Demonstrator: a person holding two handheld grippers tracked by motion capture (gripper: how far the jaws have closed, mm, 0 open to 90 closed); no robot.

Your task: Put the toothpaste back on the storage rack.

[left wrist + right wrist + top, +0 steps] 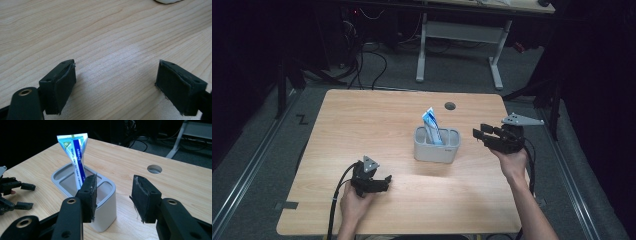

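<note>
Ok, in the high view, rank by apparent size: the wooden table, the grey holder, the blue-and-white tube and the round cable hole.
1. Light wooden table, by far the largest.
2. Grey plastic compartment holder.
3. Blue-and-white squeeze tube standing in the holder; its lower end is hidden inside, so its full size is unsure.
4. Round grey cable hole, the smallest.
</note>
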